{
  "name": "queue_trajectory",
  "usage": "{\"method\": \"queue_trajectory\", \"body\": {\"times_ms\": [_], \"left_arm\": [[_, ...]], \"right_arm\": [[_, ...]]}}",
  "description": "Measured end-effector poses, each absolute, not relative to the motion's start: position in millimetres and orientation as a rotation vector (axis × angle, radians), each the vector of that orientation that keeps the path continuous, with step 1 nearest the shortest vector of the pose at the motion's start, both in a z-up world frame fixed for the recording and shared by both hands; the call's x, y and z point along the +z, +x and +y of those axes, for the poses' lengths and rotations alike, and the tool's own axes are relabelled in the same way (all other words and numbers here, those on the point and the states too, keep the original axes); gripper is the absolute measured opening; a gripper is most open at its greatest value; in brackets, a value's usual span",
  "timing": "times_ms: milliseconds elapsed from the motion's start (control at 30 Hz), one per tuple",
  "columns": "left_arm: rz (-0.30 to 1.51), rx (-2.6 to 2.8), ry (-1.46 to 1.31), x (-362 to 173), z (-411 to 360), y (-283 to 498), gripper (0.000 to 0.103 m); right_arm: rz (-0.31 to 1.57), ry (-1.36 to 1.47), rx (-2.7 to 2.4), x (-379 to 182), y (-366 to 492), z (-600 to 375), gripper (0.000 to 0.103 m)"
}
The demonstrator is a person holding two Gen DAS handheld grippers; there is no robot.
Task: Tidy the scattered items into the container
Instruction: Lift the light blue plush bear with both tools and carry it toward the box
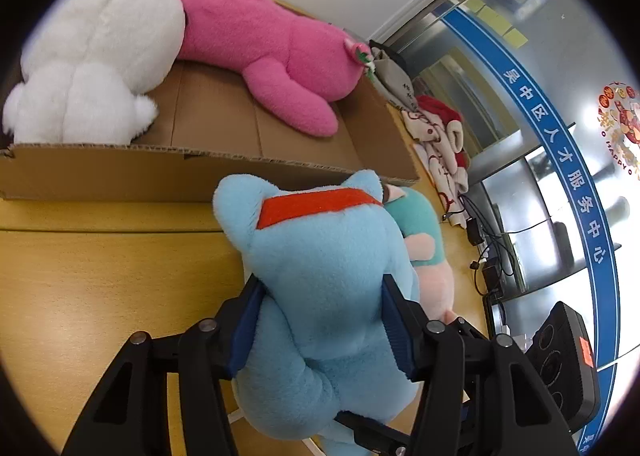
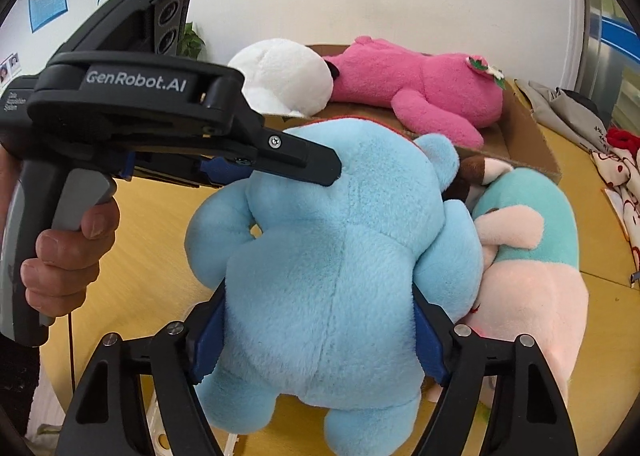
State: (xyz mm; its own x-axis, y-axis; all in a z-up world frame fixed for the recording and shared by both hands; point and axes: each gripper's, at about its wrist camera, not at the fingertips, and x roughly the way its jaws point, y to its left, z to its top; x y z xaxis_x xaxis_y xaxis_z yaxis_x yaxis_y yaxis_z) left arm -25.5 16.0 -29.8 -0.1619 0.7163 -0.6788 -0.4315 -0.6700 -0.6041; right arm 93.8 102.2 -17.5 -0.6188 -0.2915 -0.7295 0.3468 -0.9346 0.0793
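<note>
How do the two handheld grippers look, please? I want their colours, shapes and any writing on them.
The left gripper and the right gripper are both black plastic, with angular cut-out fingers, silver pivot pins and blue ribbed pads. In the right wrist view, the left one shows a grey pistol handle with a trigger, white "GenRobot.AI" lettering and two round lenses on top.

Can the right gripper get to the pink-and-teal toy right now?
Probably not yet. The right gripper is closed on the blue plush, so its jaws are full. The pink-and-teal plush lies close beside it on the table, with nothing covering it, so it looks reachable once the blue one is dropped.
</note>
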Motion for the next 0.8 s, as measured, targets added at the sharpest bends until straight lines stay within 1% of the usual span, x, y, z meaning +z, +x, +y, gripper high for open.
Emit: {"method": "queue_trajectory", "body": {"times_ms": [133, 167, 500, 800], "left_arm": [[-0.334, 1.936, -1.268, -6, 13, -23, 0.054], [-0.329, 1.943, -1.25, 1, 12, -22, 0.053], [-0.278, 2.0, -1.076, 69, 6, -13, 0.05], [-0.224, 2.032, -0.948, 125, 10, -27, 0.05]], "right_arm": [[0.109, 1.064, -2.565, 2, 99, 100, 0.083], [0.109, 1.043, -2.572, 7, 100, 100, 0.083], [0.118, 0.843, -2.627, 62, 98, 100, 0.083], [0.168, 0.703, -2.678, 107, 81, 97, 0.083]]}}
